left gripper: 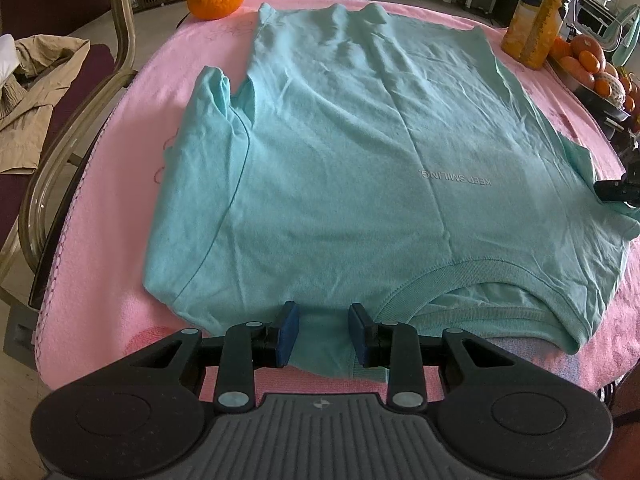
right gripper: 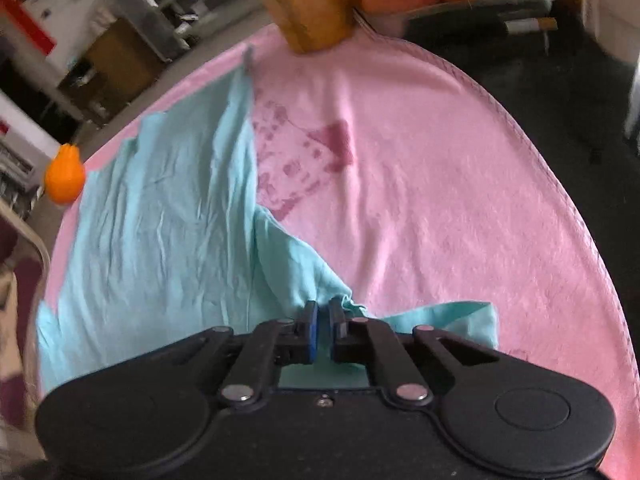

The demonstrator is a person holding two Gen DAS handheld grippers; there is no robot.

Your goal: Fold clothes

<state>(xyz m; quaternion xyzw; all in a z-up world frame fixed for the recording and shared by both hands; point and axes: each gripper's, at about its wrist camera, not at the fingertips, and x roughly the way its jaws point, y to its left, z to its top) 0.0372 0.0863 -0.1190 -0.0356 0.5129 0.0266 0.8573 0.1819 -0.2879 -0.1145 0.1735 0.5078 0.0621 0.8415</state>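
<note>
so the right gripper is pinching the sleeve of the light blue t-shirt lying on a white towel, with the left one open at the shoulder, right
Not quite: the towel under the light blue t-shirt is pink, not white, as both wrist views show. The rest holds: the right gripper is closed on the sleeve fabric in the right wrist view, and the left gripper sits open at the shoulder beside the collar in the left wrist view.

The left tool (left gripper: pixel 320 334) sits low at the near edge, its blue-padded fingers (left gripper: pixel 287 334) spread apart, pointing toward 12 o'clock, with cloth lying between them but not pinched. The right tool (right gripper: pixel 323 330) has its fingers drawn almost together, clamping a bunched fold of fabric. From the left wrist view, the right tool's dark tip shows at 3 o'clock.
</note>
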